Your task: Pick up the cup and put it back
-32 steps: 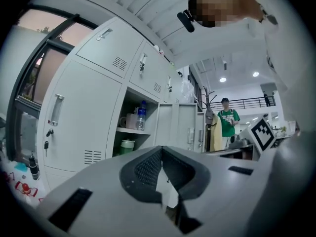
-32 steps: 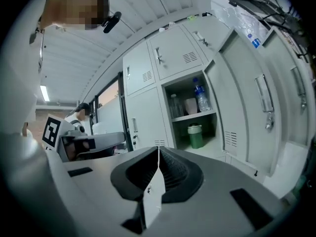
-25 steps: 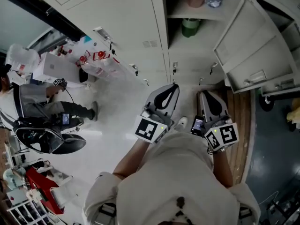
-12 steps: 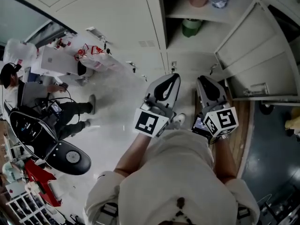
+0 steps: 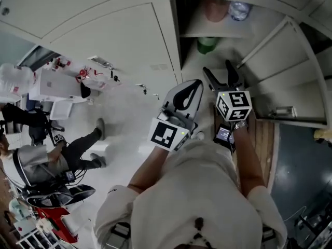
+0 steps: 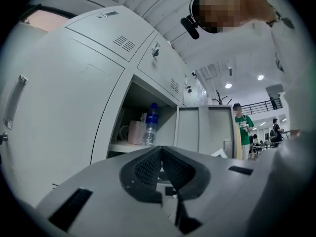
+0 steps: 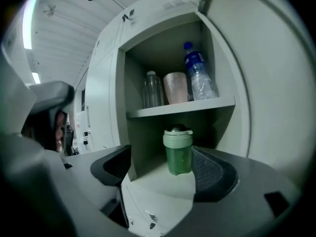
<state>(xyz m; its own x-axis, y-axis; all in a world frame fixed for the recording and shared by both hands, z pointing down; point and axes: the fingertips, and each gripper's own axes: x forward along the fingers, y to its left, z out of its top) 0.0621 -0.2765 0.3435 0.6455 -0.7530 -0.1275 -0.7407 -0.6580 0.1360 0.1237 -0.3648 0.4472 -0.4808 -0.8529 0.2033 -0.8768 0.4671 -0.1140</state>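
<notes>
A green lidded cup (image 7: 178,151) (image 5: 207,44) stands on the lower shelf of an open locker. On the shelf above are a pink cup (image 7: 175,88) (image 6: 134,132), a clear glass (image 7: 153,90) and a blue-capped water bottle (image 7: 197,75) (image 6: 150,125). My right gripper (image 5: 219,72) (image 7: 168,174) is raised in front of the lower shelf. Its jaws are opening, with the green cup ahead of them and untouched. My left gripper (image 5: 184,100) (image 6: 162,169) hangs lower, in front of the shut locker doors. It is shut and holds nothing.
The locker's door (image 5: 280,66) stands swung out to the right of my right gripper. Shut locker doors (image 5: 114,40) fill the left. A seated person (image 5: 41,165) with gear is on the floor at far left. Another person in a green shirt (image 6: 243,132) stands far off.
My right gripper has risen toward the open locker and its jaws have gone from shut to open. The left gripper has stayed about where it was. The view has tilted up.
</notes>
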